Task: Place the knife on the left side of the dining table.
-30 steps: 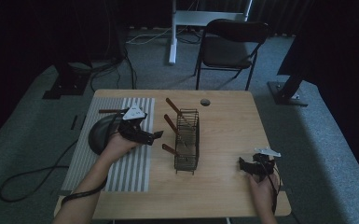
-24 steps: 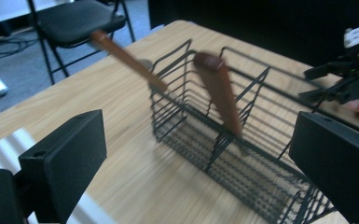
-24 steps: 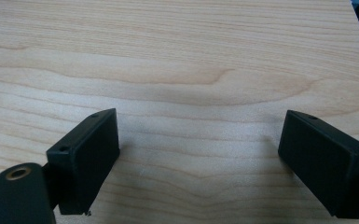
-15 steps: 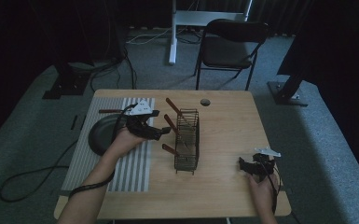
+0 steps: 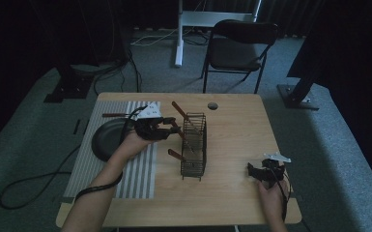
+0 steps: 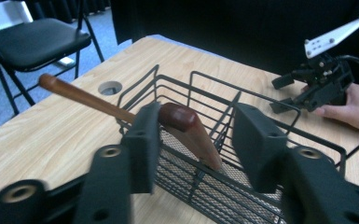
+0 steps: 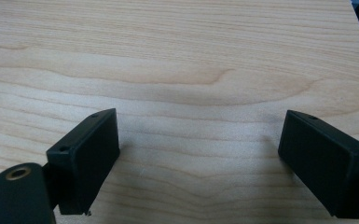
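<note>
On the table, the wire basket bears no readable writing.

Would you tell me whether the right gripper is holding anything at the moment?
No, the right gripper has its jaws spread wide apart with just bare wooden table between them.

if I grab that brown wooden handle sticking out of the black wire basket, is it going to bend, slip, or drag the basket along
The brown wooden handle looks solid and glossy, so it is probably stiff but somewhat slippery between the open left gripper. It leans through the rim of the black wire basket, so pulling sideways might snag the wires. The basket is open wire, tall and narrow, likely light enough to shift or tip.
</note>
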`<state>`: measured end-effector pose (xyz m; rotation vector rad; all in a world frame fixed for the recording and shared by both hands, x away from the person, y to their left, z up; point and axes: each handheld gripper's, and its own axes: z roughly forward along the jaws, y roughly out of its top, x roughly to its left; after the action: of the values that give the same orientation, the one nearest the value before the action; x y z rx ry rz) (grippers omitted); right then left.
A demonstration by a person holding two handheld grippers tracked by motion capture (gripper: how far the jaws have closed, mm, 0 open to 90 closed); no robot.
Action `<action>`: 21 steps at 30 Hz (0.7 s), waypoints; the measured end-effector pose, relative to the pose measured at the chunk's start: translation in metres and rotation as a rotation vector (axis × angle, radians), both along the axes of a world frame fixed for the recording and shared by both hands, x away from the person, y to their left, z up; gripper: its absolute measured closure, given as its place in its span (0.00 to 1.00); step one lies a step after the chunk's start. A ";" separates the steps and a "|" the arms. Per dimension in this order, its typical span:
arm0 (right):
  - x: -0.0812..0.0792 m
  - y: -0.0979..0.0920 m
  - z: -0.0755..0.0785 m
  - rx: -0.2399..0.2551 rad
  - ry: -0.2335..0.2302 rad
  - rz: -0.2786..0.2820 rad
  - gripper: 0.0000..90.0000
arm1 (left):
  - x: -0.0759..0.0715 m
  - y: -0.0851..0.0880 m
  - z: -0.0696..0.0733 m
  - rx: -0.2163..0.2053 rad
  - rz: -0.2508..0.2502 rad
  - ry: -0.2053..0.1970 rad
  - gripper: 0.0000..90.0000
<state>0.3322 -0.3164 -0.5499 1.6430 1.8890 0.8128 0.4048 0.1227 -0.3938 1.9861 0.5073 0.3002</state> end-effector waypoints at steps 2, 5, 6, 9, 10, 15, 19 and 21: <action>0.000 0.000 0.000 -0.001 -0.001 0.001 0.13 | -0.001 0.001 0.000 -0.016 -0.007 0.008 0.71; 0.000 0.000 0.000 -0.001 -0.001 0.001 0.13 | -0.002 0.002 -0.001 -0.041 -0.020 0.027 0.77; 0.000 0.000 0.000 -0.001 -0.002 0.001 0.13 | -0.002 0.002 -0.001 -0.045 -0.021 0.030 0.78; 0.000 0.000 0.000 -0.001 -0.001 0.001 0.13 | -0.003 0.002 -0.001 -0.072 -0.039 0.057 0.80; 0.000 0.000 0.000 -0.001 -0.002 0.001 0.13 | -0.004 0.001 -0.001 -0.086 -0.054 0.068 0.81; 0.000 0.000 0.000 -0.001 -0.002 0.000 0.13 | -0.011 -0.008 0.003 -0.079 -0.080 0.054 0.83; 0.000 0.000 0.000 -0.001 -0.002 0.000 0.13 | -0.015 -0.009 0.007 -0.070 -0.082 0.046 0.83; 0.000 0.000 0.000 -0.001 -0.003 0.001 0.13 | -0.016 -0.008 0.008 -0.071 -0.085 0.044 0.83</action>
<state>0.3322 -0.3166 -0.5500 1.6400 1.8882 0.8137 0.3892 0.1148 -0.3855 1.9425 0.4548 0.1833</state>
